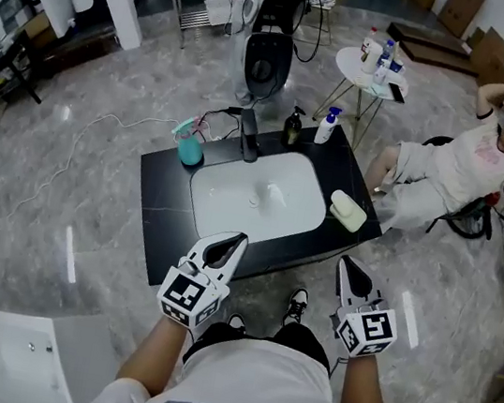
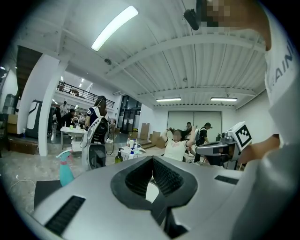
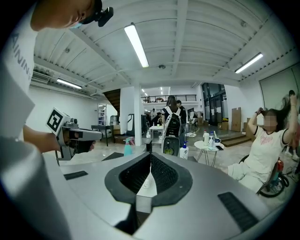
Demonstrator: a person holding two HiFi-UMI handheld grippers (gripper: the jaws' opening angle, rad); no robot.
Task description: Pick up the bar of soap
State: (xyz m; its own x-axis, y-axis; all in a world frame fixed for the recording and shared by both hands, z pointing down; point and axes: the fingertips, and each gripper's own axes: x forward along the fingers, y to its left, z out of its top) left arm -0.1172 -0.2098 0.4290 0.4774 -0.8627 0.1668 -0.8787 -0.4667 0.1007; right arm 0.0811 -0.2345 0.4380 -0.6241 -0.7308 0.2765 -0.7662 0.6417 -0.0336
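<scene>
The pale cream bar of soap [image 1: 347,211] lies on the right side of the black counter [image 1: 159,200], beside the white sink basin [image 1: 257,197]. Both grippers are held in front of the counter's near edge, short of it and apart from the soap. My left gripper [image 1: 242,238] points at the basin's front left, with its jaws together and nothing between them [image 2: 153,157]. My right gripper [image 1: 343,261] sits below the soap, also shut and empty [image 3: 151,153].
A teal spray bottle [image 1: 188,146], a dark faucet [image 1: 248,136], a dark pump bottle [image 1: 292,128] and a white bottle [image 1: 326,127] line the counter's far edge. A person sits at the right [image 1: 455,176]. Behind them is a round side table [image 1: 372,73].
</scene>
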